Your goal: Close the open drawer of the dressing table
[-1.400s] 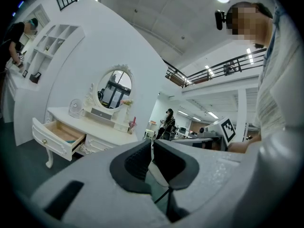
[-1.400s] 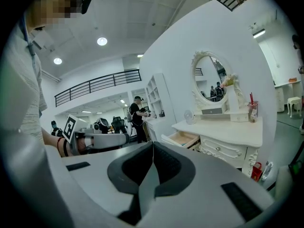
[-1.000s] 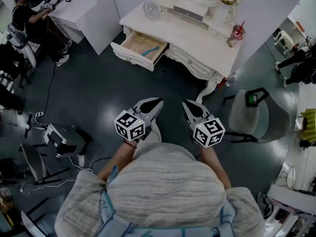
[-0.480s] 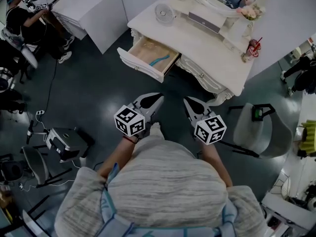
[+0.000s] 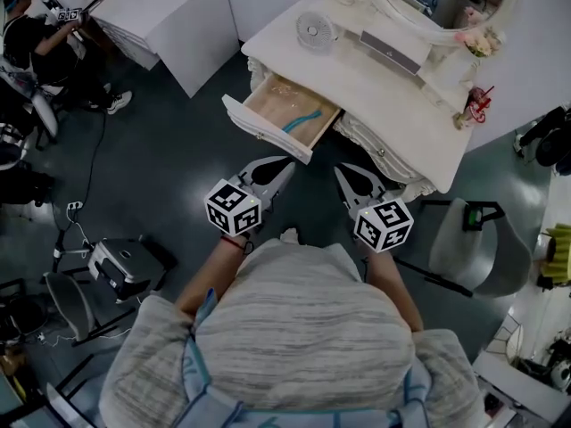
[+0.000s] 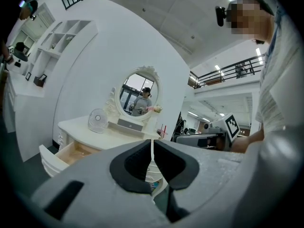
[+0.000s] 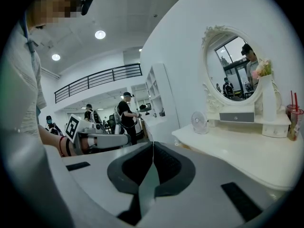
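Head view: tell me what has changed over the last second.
The left tool and right tool have moved closer to the drawer of the dressing table as the person walks up; neither touches it yet. Unchanged: both tools shut and empty, drawer open, teal item inside.

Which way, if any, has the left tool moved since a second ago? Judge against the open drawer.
Yes. The left tool has closed in on the white dressing table's open drawer.

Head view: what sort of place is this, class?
Probably a studio hall, not a bedroom: dressing table on dark floor, person at a desk, railed balcony overhead.
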The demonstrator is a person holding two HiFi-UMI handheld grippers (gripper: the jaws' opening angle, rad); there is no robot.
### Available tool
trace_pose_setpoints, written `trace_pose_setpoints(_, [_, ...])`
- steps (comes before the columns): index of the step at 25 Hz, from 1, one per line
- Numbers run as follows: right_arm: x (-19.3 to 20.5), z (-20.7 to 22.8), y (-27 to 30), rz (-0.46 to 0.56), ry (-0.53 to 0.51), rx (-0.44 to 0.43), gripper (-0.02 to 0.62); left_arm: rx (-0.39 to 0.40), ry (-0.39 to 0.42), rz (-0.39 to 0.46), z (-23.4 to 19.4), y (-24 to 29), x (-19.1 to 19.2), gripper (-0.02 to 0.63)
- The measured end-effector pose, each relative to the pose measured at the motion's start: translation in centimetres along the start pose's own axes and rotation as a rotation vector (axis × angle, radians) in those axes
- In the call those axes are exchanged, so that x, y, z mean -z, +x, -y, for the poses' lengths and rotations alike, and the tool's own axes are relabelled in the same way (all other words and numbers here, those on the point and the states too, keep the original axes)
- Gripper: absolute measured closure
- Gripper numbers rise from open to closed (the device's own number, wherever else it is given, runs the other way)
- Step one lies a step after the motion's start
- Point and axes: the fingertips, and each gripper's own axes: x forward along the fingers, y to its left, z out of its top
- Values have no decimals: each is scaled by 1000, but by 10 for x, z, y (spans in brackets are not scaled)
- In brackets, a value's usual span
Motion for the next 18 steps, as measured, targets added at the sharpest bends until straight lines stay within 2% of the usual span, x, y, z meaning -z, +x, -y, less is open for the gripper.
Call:
trace_pose_setpoints(7, [1, 11, 19, -18, 8, 0, 584, -31, -18, -12, -27, -1, 6, 578])
trace_pose_setpoints(18, [-6, 40, 51, -56, 12, -68, 584, -73, -55, -23, -46, 20, 10, 578])
